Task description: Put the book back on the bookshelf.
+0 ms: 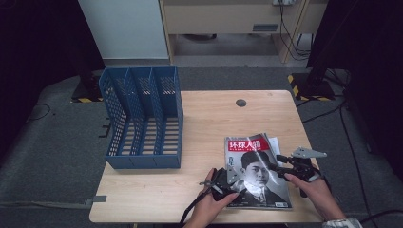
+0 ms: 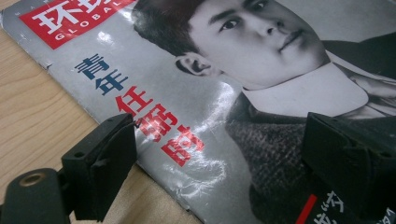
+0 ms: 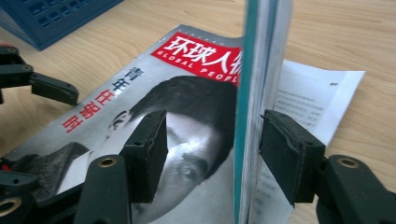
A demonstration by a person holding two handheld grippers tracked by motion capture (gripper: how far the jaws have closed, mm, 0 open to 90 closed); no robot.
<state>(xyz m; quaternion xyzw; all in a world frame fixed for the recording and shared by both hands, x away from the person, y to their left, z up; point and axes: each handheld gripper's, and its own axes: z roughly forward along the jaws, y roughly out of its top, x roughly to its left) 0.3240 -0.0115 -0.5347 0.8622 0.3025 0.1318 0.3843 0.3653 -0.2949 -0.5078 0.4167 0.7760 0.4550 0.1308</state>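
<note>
At lower right of the high view, on the table (image 1: pixel 157 194), lies a glossy magazine (image 1: pixel 256 166), thin, floppy and slick. The right gripper (image 3: pixel 212 154) has its jaws around the lifted right-hand edge, one pad touching, the other apart, not clamped. The left gripper (image 2: pixel 219 158) straddles the left edge, jaws released. Best held near the spine, where it is stiffest.

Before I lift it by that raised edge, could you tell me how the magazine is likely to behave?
The magazine will probably flop: it looks thin, and its edge already curls up between the right gripper jaws. Its glossy cover shows glare, so it may slip. Loose pages beneath could slide out.
</note>
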